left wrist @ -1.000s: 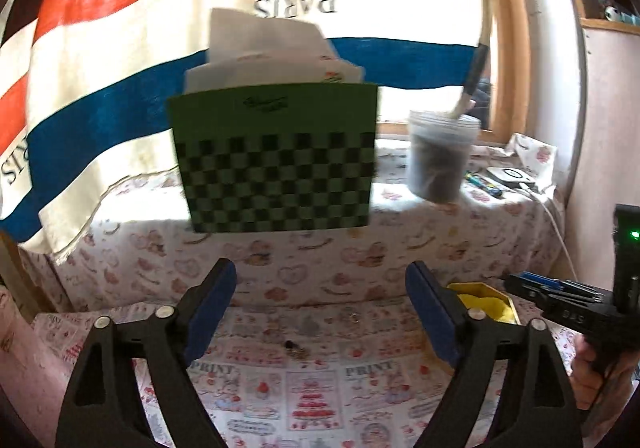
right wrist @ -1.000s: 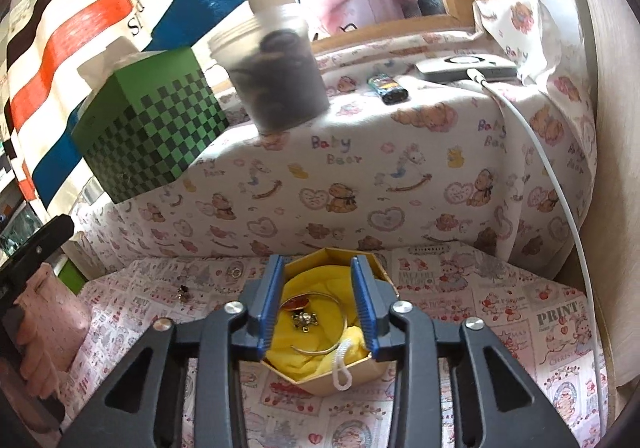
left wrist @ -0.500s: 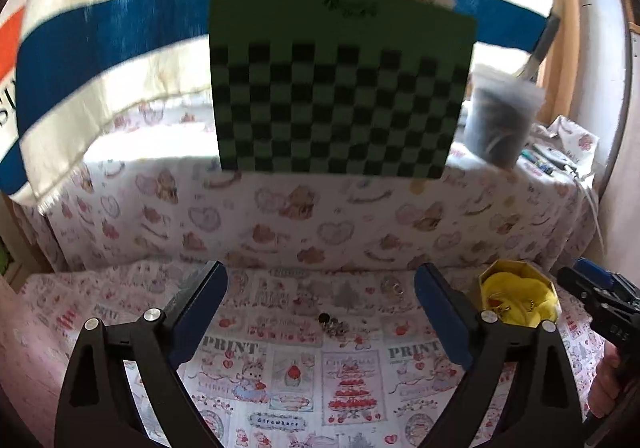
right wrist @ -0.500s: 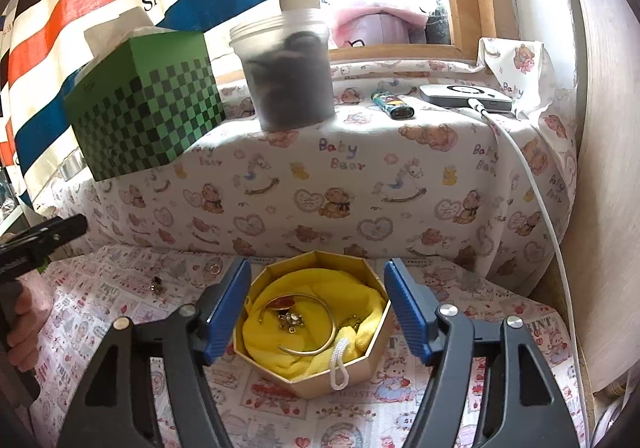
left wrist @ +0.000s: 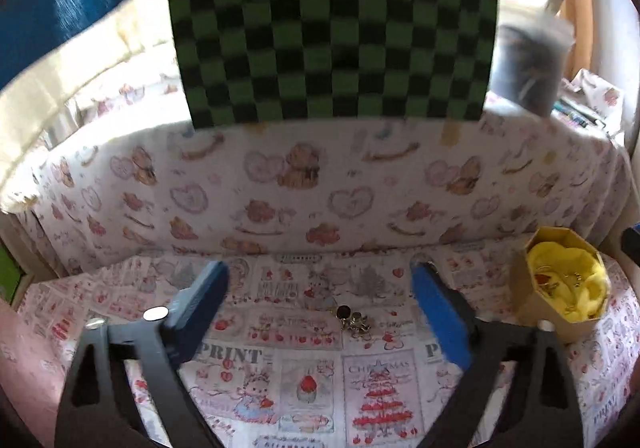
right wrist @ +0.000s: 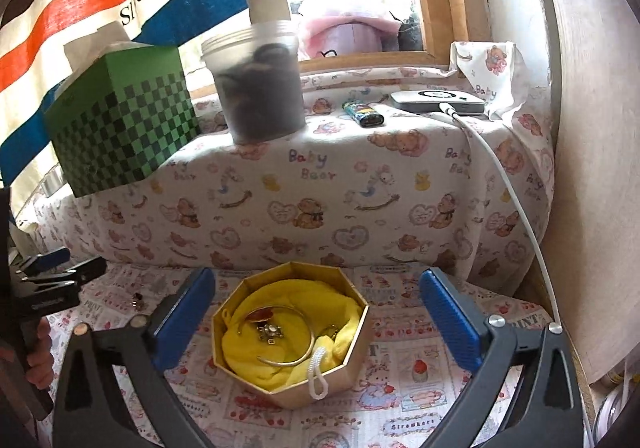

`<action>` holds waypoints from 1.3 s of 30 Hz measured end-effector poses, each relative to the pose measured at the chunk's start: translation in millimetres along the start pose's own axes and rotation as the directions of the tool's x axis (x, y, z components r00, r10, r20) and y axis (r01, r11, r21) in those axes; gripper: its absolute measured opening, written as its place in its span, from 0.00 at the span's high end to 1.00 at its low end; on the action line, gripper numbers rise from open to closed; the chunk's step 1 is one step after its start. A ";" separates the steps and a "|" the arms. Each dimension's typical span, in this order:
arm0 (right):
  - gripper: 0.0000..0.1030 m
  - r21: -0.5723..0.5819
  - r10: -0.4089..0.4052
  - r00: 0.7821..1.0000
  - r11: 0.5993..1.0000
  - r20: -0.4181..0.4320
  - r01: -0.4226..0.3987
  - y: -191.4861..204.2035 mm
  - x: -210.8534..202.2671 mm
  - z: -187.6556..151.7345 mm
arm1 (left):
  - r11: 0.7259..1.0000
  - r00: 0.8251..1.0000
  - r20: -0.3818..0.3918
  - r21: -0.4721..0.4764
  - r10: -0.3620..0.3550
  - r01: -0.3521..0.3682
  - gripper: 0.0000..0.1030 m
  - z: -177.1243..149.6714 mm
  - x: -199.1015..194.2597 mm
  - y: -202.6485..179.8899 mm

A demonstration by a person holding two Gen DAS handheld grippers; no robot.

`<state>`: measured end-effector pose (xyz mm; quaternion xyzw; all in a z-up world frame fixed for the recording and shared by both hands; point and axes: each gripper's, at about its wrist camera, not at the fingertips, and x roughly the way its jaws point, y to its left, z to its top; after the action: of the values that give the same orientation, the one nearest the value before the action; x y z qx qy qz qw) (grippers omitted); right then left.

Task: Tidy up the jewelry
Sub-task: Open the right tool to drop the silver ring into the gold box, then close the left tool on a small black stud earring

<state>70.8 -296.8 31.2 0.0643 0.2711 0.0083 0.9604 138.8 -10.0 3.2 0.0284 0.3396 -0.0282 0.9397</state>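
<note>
Loose earring cluster (left wrist: 354,320) lies dead ahead of my left gripper (left wrist: 320,308).
Its empty jaws are narrowing; my right gripper (right wrist: 316,322), nothing gripped, is spreading around the gold box (right wrist: 352,328).

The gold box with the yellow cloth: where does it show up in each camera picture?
Left wrist view: the gold box sits at the far right edge, right of the left claw.
Right wrist view: it sits low in the middle, between the fingers of the right claw.
Shared landmark: the green checkered box on the ledge behind.
</note>
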 end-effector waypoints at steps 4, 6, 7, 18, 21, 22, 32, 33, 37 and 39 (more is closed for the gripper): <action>0.01 -0.023 -0.010 1.000 1.000 -0.011 0.010 4.6 3.5 -1.9 | 0.993 0.988 -0.118 -0.077 -0.097 0.088 0.55 -3.6 25.0 9.4; 0.01 -0.030 -0.013 1.000 0.999 -0.016 0.013 5.8 4.7 -2.3 | 0.989 0.979 -0.158 -0.098 -0.128 0.113 0.67 -6.1 33.3 11.8; 0.01 -0.031 -0.014 1.000 0.999 -0.018 0.013 6.3 5.0 -3.0 | 0.988 0.977 -0.167 -0.097 -0.131 0.116 0.69 -7.0 35.4 11.6; 0.01 -0.030 -0.018 0.999 0.999 -0.040 0.017 5.6 9.0 -3.6 | 0.989 0.956 -0.253 -0.068 -0.147 0.134 0.91 -13.3 47.2 -6.2; 0.01 -0.027 -0.020 0.999 0.999 -0.040 0.019 5.3 8.8 -3.3 | 0.990 0.956 -0.261 -0.055 -0.137 0.127 0.93 -14.5 50.9 -9.2; 0.01 -0.025 -0.019 0.999 1.000 -0.041 0.018 5.3 8.4 -3.3 | 0.991 0.956 -0.260 -0.050 -0.134 0.125 0.93 -14.2 51.7 -9.0; 0.01 -0.033 -0.022 0.999 0.999 -0.032 0.021 5.8 4.7 -2.8 | 0.990 0.965 -0.224 -0.035 -0.139 0.134 0.94 -14.0 38.3 -15.5; 0.01 -0.030 -0.019 0.999 0.999 -0.033 0.018 5.6 4.4 -2.6 | 0.991 0.968 -0.215 -0.031 -0.132 0.128 0.94 -13.7 31.7 -14.1; 0.01 -0.030 -0.016 0.999 0.999 -0.030 0.015 5.6 2.9 -1.7 | 0.995 0.980 -0.168 -0.010 -0.104 0.104 0.94 -13.5 3.0 -17.0; 0.01 -0.027 -0.014 0.999 1.000 -0.029 0.013 5.1 2.3 -1.6 | 0.994 0.983 -0.150 -0.022 -0.110 0.108 0.94 -11.6 -8.5 -18.0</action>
<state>72.0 -291.4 29.3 0.0493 0.2852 0.0063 0.9572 123.6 -26.8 -0.9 0.0052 0.4110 -0.0748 0.9085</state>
